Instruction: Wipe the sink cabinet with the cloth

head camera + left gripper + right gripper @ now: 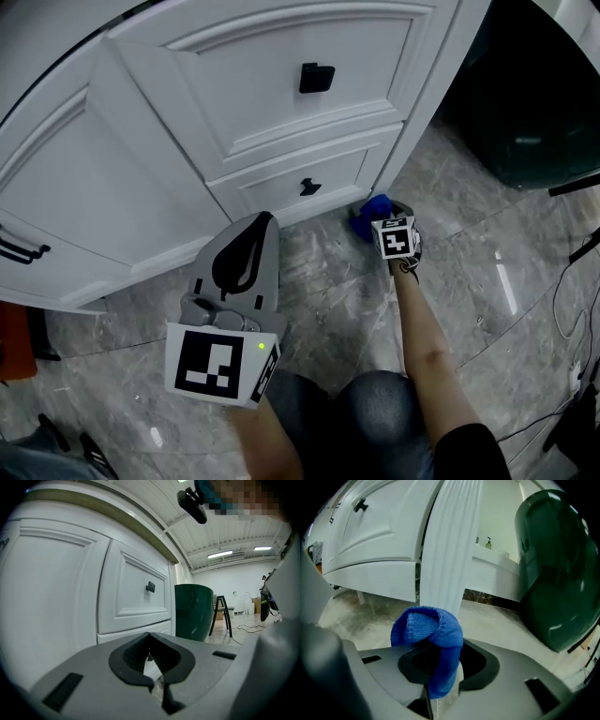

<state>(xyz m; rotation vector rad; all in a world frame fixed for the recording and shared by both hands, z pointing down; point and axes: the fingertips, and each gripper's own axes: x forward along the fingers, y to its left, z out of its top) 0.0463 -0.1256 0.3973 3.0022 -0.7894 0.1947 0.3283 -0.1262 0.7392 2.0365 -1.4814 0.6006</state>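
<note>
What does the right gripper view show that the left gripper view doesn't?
Only the right gripper view: the blue cloth pinched in the right claw, in front of a white corner post near the floor. Only the left gripper view: the left claw shut with nothing in it, a black stool and ceiling lights. Both: the white cabinet and the green bin.

The blue cloth (bunched into a folded lump) sits pinched between the jaws of the right gripper, low by the corner post of the sink cabinet. That cabinet is white and panelled, with black handles.
</note>
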